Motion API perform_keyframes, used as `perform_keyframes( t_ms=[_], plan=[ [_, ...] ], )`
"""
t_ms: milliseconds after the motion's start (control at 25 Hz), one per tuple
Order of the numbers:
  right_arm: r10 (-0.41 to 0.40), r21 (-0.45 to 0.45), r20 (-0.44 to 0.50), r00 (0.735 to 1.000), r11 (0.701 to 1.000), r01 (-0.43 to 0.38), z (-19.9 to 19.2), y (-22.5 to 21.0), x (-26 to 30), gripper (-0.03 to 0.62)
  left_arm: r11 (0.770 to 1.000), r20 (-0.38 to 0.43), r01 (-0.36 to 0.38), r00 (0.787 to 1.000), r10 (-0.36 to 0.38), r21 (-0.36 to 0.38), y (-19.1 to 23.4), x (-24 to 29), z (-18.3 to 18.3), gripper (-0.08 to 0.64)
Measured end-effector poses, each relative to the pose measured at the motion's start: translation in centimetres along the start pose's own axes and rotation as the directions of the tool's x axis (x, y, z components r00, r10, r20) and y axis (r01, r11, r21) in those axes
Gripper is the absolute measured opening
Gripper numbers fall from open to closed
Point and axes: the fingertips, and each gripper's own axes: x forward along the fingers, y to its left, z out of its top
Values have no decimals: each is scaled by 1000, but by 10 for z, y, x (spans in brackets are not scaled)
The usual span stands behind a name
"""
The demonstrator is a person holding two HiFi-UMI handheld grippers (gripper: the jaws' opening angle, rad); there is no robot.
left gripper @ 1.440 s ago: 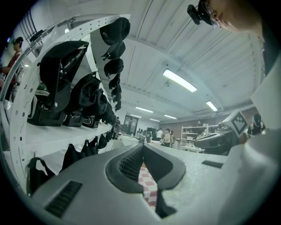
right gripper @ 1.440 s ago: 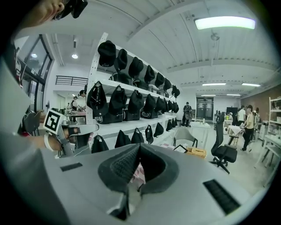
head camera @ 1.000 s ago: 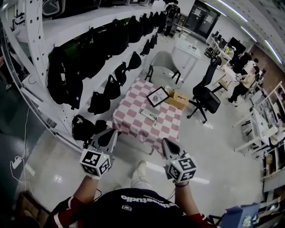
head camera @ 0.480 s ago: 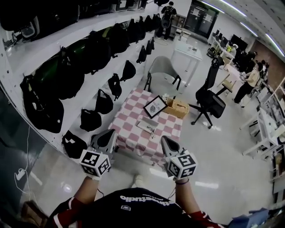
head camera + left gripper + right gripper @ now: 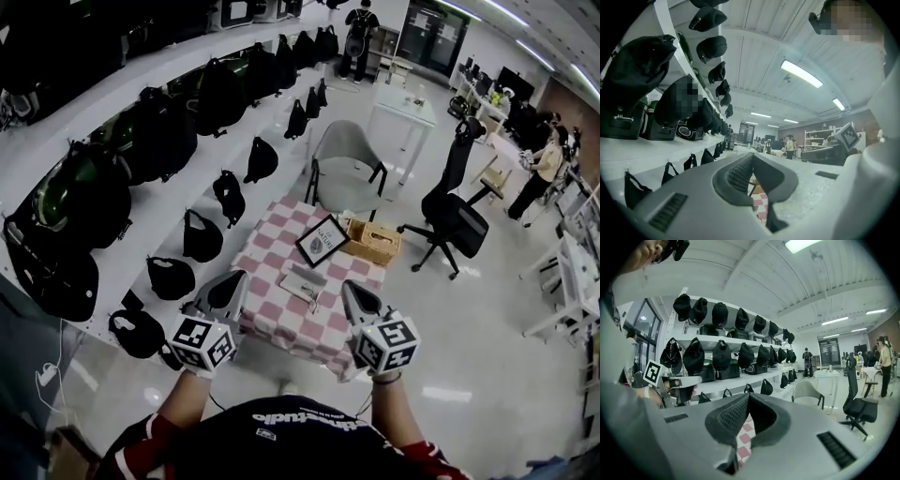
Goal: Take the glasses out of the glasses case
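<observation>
A grey glasses case point(image 5: 301, 279) lies in the middle of a small table with a pink-and-white checked cloth point(image 5: 264, 261), ahead of me in the head view. It is too small to tell whether it is open or what it holds. My left gripper point(image 5: 233, 283) and right gripper point(image 5: 353, 291) are held up side by side, short of the table's near edge and well apart from the case. In the left gripper view the left gripper point(image 5: 752, 156) is shut and empty; the right gripper point(image 5: 748, 396) is the same. Checked cloth point(image 5: 746, 437) shows through the gap below the tips.
A black-framed picture point(image 5: 322, 241) and a wicker box point(image 5: 372, 242) stand at the table's far side. A grey chair point(image 5: 343, 155) is behind it and a black office chair point(image 5: 456, 221) to the right. Shelves of black bags point(image 5: 159, 131) run along the left.
The table has come closer and lower in the head view and the shelves have slid past. Both grippers stay shut, held at the same height.
</observation>
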Motion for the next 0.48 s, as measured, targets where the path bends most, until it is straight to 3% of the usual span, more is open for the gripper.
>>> perform_keyframes(
  t_ms=[240,480],
  plan=[
    [57,15,0,998,998,-57,-3,-28,24,2,999,-13,-46,999,46,14,-1,37,-6,6],
    [75,3,-5,997,997,-75,-5,-33,40,2,1000,-13,-29,999,29,8,-2,50,-8,6]
  ],
)
